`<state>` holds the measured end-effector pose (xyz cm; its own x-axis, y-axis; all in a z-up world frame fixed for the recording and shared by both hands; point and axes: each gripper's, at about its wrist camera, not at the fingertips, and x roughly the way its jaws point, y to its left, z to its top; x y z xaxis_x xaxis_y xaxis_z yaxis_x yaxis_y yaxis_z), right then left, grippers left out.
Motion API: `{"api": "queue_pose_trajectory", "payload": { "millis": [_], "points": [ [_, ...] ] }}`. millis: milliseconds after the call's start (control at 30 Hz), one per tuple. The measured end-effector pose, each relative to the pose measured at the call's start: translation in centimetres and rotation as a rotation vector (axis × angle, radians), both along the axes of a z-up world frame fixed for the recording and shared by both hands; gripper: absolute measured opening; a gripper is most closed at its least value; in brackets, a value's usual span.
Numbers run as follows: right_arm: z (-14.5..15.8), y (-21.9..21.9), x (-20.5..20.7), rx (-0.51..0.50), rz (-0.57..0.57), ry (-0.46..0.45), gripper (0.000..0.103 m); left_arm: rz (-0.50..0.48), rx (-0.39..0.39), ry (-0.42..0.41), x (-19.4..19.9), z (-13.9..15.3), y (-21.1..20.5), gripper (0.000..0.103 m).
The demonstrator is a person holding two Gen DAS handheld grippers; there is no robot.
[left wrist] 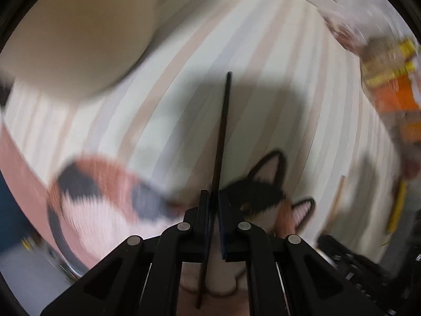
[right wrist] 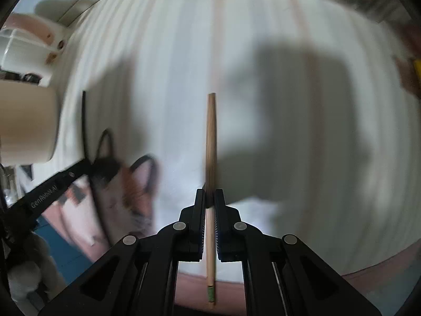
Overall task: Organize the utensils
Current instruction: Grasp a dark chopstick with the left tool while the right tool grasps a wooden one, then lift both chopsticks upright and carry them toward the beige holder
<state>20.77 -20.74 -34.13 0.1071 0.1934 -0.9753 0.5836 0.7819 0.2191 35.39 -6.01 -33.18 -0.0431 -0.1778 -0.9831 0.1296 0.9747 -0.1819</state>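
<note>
The left claw (left wrist: 214, 202) is clamped on a thin black chopstick (left wrist: 223, 131), which runs straight forward from between its pads, its rear end poking back past them. The right claw (right wrist: 210, 200) grips a pale wooden chopstick (right wrist: 211, 137) the same way; a green band marks its rear end. Both sticks hang above a cloth (right wrist: 276, 39) with pale stripes and a printed calico cat (left wrist: 105, 197). A beige cup (right wrist: 26, 123) stands at the left. Blurred orange and yellow packages (left wrist: 392, 79) lie at the far edge.
</note>
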Motion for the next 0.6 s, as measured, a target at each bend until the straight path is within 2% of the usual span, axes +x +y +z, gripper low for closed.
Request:
{"api": "queue_pose_trajectory", "payload": {
  "millis": [100,233,400,467,533,600],
  "points": [
    [-0.1,1.3,0.3,-0.004,0.055,0.007,0.007,0.019,-0.037,0.044,-0.8,-0.2,1.2,0.004],
    [0.2,2.1,2.0,-0.066,0.136,0.038,0.007,-0.047,-0.017,0.029,-1.1,-0.3,1.4,0.008],
    [0.4,2.5,4.7,-0.122,0.189,0.073,0.007,-0.125,0.053,-0.013,-1.5,0.1,-0.8,0.008],
    [0.6,2.8,5.3,-0.152,0.223,0.083,0.007,-0.150,0.085,-0.034,-1.8,0.5,-2.8,0.008],
    [0.1,4.8,8.8,-0.181,0.253,0.091,0.006,-0.176,0.117,-0.057,-1.8,0.8,-4.7,0.008],
    [-0.1,6.1,10.2,-0.206,0.274,0.092,0.006,-0.187,0.132,-0.066,-1.7,1.0,-5.1,0.008]
  ]
}}
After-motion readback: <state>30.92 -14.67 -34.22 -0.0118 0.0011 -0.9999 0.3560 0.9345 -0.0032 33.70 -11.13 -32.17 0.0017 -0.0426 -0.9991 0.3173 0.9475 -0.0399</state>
